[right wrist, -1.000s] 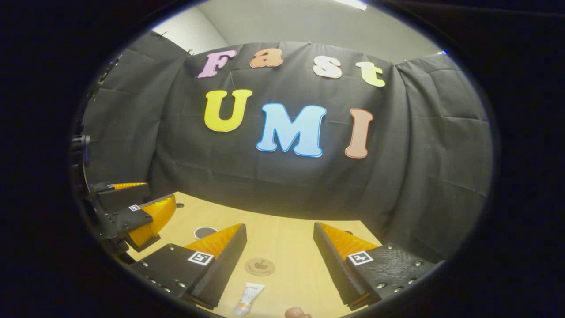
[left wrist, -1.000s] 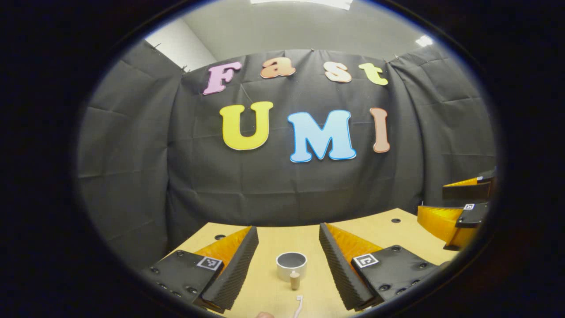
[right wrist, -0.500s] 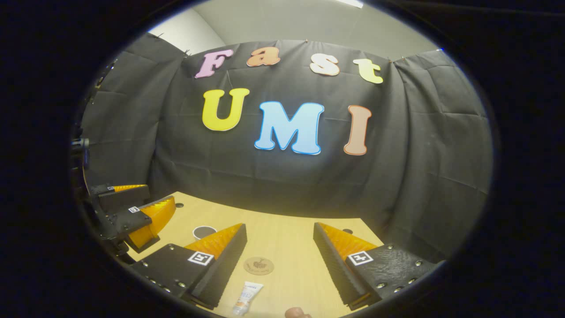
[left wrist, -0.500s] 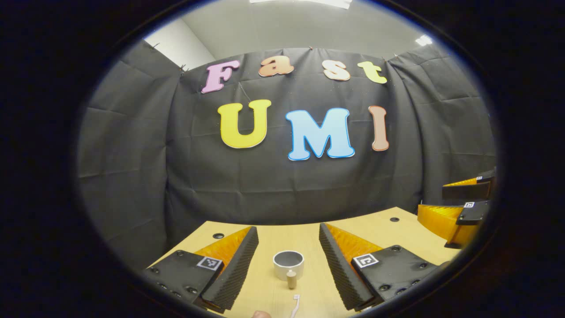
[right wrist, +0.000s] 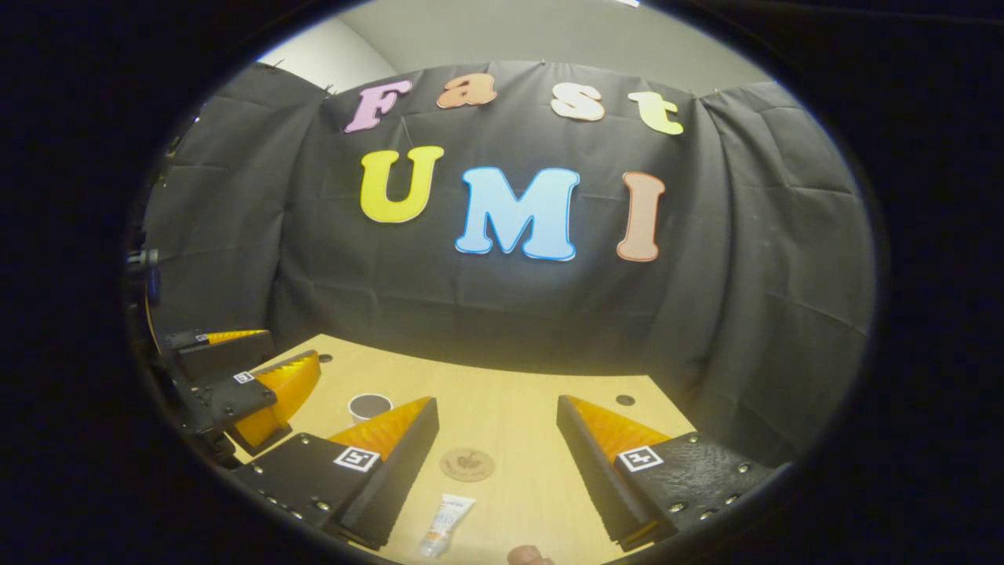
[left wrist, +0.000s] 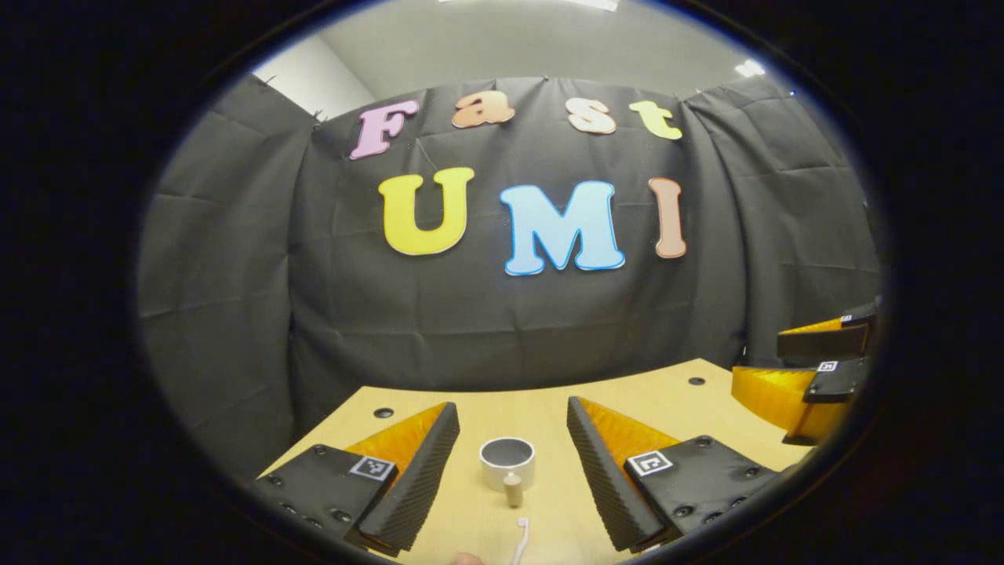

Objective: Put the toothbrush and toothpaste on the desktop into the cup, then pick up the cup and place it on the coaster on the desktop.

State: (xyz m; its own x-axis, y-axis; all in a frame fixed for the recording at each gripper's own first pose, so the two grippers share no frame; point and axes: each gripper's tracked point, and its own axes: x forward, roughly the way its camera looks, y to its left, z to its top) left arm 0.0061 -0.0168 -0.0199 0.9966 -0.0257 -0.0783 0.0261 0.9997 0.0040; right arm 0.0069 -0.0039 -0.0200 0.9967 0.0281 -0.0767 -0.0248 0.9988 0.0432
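Observation:
A white cup [left wrist: 507, 461] with a wooden handle stands on the wooden desktop [left wrist: 541, 408], straight ahead between the fingers of my open left gripper [left wrist: 513, 416]. A white toothbrush [left wrist: 519, 540] lies just in front of the cup. In the right gripper view a white toothpaste tube [right wrist: 448, 523] lies between the fingers of my open right gripper [right wrist: 496, 408], with a round brown coaster [right wrist: 467, 464] beyond it. The cup [right wrist: 369, 406] sits farther left there. Neither gripper holds anything.
The other gripper shows at the side of each view: the right gripper [left wrist: 816, 377] at the right edge, the left gripper [right wrist: 235, 384] at the left edge. Small round holes [left wrist: 383, 412] dot the desktop near the black cloth wall.
Both cameras have tilted slightly downward and eased back, so the cup, toothbrush, coaster and toothpaste sit a little higher in their views. Nothing was grasped.

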